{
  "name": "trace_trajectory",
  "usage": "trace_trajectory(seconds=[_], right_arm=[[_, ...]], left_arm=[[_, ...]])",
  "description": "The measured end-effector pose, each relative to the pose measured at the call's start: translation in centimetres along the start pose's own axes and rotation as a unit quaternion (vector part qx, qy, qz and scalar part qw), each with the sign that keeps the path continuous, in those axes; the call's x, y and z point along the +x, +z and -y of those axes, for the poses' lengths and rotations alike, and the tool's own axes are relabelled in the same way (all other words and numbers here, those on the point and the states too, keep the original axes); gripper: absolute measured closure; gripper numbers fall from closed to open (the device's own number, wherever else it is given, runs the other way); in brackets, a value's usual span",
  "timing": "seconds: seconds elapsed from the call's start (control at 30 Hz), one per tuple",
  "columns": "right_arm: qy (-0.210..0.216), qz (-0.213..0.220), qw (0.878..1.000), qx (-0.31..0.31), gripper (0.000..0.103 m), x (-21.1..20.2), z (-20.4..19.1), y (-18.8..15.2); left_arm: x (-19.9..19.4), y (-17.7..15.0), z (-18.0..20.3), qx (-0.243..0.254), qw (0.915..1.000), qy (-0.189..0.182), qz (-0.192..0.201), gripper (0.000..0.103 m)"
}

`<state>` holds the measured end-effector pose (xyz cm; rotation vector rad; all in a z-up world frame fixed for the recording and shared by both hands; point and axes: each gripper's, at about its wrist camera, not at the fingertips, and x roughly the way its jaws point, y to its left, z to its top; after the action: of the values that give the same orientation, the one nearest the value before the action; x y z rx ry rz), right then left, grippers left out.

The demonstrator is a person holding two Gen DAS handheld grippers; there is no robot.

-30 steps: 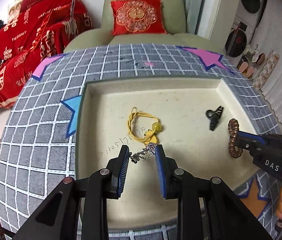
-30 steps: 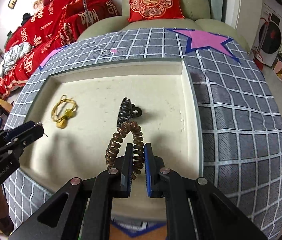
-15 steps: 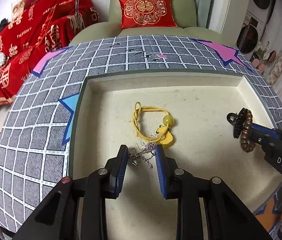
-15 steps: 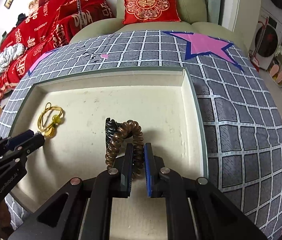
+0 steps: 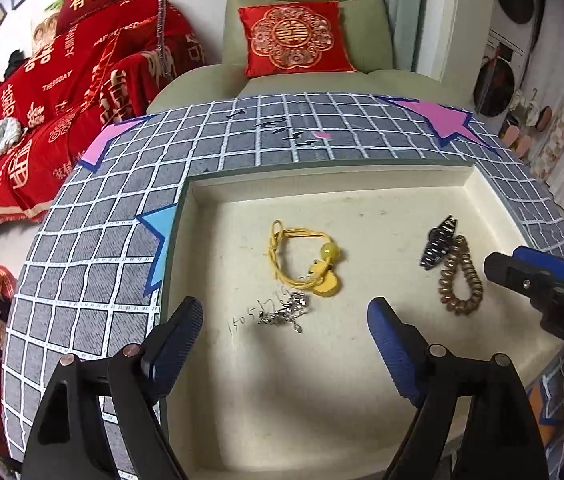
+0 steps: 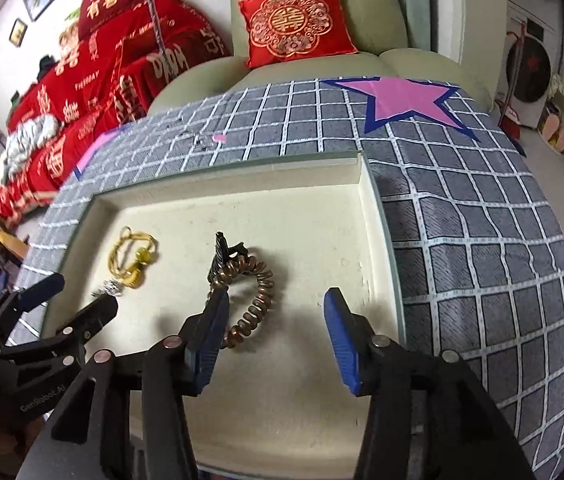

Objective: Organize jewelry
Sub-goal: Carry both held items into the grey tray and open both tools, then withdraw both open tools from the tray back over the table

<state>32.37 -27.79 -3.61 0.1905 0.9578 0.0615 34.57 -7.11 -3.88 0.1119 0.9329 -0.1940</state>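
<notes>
Since both grippers have just been opening, nothing is held now: the left gripper (image 5: 285,316) stands with its jaws wide apart over the silver chain (image 5: 285,312), which lies loose on the tray (image 5: 322,420) between them, and the right gripper (image 6: 275,312) has its jaws parted, with the spiral hair tie (image 6: 255,296) lying just inside its left finger. All the pieces rest in the cream tray: a yellow cord bracelet (image 5: 302,256) with a bead just beyond the chain, and a black claw clip (image 5: 440,240) touching the brown hair tie. The chain looks light, limp and fine, likely to slip or tangle, so a pinch on its bunched middle seems best. The coiled tie appears springy and soft; any part of its loop should take a grip. The clip looks stiff plastic with ridged teeth, best taken across its body. The tray sits on a gray checked cloth (image 6: 482,240).
</notes>
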Motion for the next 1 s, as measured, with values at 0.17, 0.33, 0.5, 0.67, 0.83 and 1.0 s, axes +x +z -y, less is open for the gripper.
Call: trace_trajectory(seconds=[0.17, 0.33, 0.5, 0.67, 0.83, 1.0], right_arm=[[0.013, 0.008, 1.0, 0.007, 0.042, -2.0, 0.0, -0.8], [0.038, 0.016, 0.999, 0.01, 0.022, -4.7, 0.1, -2.6], [0.05, 0.014, 0.999, 0.001, 0.022, -7.1, -0.3, -5.3], [0.056, 0.003, 0.998, -0.013, 0.022, -9.1, -0.8, -8.8], [0.057, -0.004, 0.998, -0.034, 0.022, -11.0, -1.8, -12.7], [0.058, -0.016, 0.997, -0.051, 0.022, -12.4, -2.7, -16.5]], left_arm=[[-1.3, -0.5, 0.0, 0.005, 0.9999, 0.005, 0.007, 0.012], [-4.0, -2.1, -0.4, 0.009, 0.9996, 0.011, 0.025, 0.0], [-6.9, -4.8, -1.1, 0.016, 0.9996, 0.01, 0.019, 0.0], [-10.6, -9.1, -2.4, 0.007, 0.9996, 0.015, 0.022, 0.0], [-13.0, -13.5, -3.5, -0.005, 0.9998, 0.012, 0.016, 0.0], [-14.9, -17.0, -4.3, -0.02, 0.9997, 0.007, 0.013, 0.0]])
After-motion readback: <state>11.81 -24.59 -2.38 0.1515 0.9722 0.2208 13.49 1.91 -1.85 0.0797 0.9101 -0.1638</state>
